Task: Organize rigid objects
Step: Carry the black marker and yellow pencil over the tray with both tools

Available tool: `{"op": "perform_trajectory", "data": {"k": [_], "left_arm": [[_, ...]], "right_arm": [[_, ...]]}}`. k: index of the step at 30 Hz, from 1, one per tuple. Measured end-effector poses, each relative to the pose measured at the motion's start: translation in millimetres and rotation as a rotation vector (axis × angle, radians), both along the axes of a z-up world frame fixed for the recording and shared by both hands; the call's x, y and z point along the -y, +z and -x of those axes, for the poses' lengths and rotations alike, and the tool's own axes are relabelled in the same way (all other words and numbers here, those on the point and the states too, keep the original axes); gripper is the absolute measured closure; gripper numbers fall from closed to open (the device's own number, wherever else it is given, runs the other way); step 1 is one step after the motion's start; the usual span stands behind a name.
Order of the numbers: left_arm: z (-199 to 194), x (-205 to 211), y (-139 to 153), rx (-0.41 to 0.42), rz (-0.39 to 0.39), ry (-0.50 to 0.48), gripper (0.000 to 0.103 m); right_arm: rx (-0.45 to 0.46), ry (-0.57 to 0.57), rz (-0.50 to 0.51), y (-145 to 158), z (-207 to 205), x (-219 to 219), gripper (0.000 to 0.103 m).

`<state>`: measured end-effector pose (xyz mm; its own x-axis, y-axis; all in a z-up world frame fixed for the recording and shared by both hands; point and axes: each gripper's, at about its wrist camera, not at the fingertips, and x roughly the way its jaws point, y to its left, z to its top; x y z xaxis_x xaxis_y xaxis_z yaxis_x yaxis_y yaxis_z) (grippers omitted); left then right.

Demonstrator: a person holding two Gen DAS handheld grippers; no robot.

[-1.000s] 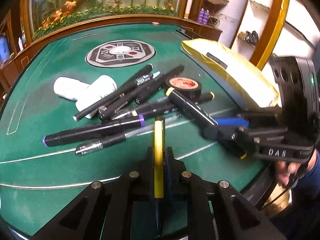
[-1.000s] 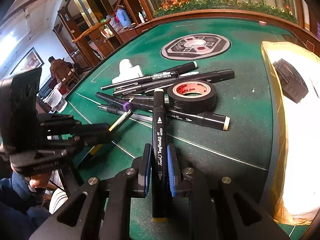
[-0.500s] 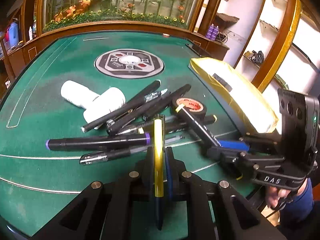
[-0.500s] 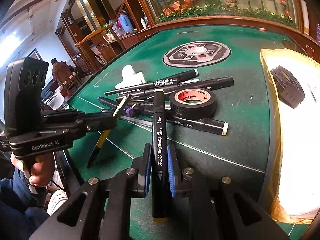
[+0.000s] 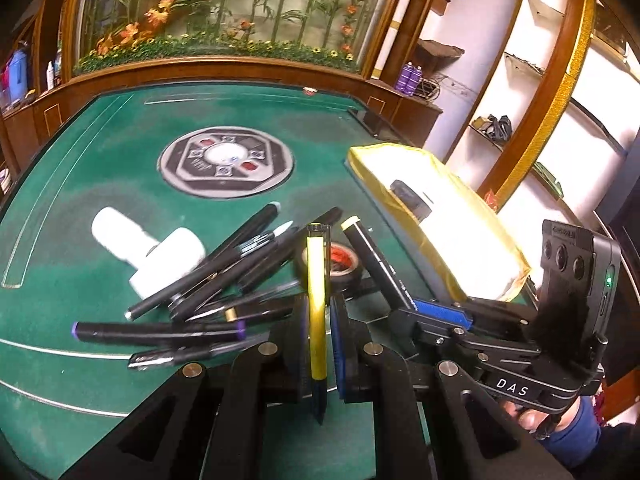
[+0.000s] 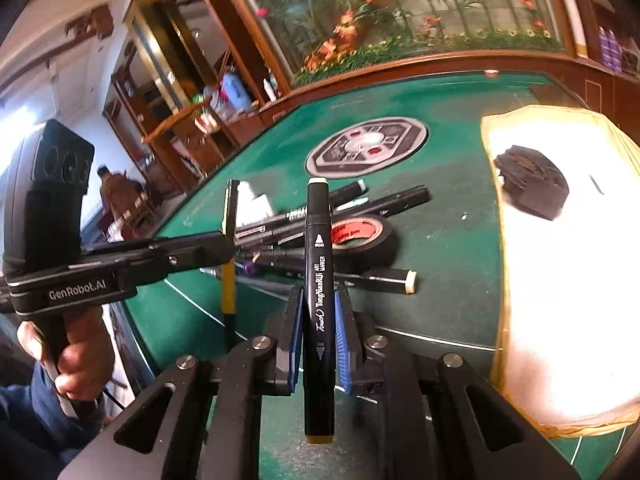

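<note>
Green felt desk [image 5: 88, 264] in a wood-paneled room, pens piled up. Left tongs [image 5: 318, 320] clamped on a yellow pen [image 5: 316, 304], right tongs [image 6: 318, 332] on a black art marker [image 6: 319, 280].

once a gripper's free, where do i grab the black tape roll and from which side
Take the tape roll from above, one finger in its open core and one outside, pinching the wall on the side toward the yellow-wrapped tray. It seems to lie flat, and markers crowd its other sides.

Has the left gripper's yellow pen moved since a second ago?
Yes. The yellow pen has swung from lying low to nearly upright, and risen against the tape roll.
</note>
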<state>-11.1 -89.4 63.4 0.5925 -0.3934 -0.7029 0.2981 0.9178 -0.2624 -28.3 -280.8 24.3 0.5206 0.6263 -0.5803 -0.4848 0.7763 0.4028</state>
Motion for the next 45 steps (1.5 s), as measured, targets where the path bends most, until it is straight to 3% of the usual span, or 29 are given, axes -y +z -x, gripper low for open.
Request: {"op": "perform_trajectory", "data": {"k": [4, 9, 18, 22, 25, 32, 39, 45], "left_arm": [[-1, 14, 10, 0.014, 0.0, -0.022, 0.093], [4, 32, 28, 0.057, 0.009, -0.064, 0.093], [-1, 85, 72, 0.101, 0.075, -0.2, 0.093], [-12, 120, 83, 0.094, 0.092, -0.263, 0.093], [-25, 141, 73, 0.041, 0.107, -0.289, 0.093], [-61, 175, 30, -0.119, 0.107, -0.286, 0.094], [-73, 182, 4, -0.169, 0.066, -0.259, 0.094], [-75, 187, -11, -0.186, 0.041, -0.258, 0.094]], "right_arm": [[-0.024, -0.033, -0.058, 1, -1, 16, 0.089], [0.008, -0.076, -0.095, 14, 5, 36, 0.089], [0.111, -0.245, -0.054, 45, 15, 86, 0.089], [0.108, -0.315, -0.053, 48, 10, 109, 0.089], [0.105, -0.373, -0.033, 46, 3, 122, 0.089], [0.0, -0.453, -0.013, 20, -24, 149, 0.089], [-0.037, -0.435, 0.067, 17, -35, 146, 0.089], [-0.06, -0.43, 0.192, 15, -39, 136, 0.089]]}}
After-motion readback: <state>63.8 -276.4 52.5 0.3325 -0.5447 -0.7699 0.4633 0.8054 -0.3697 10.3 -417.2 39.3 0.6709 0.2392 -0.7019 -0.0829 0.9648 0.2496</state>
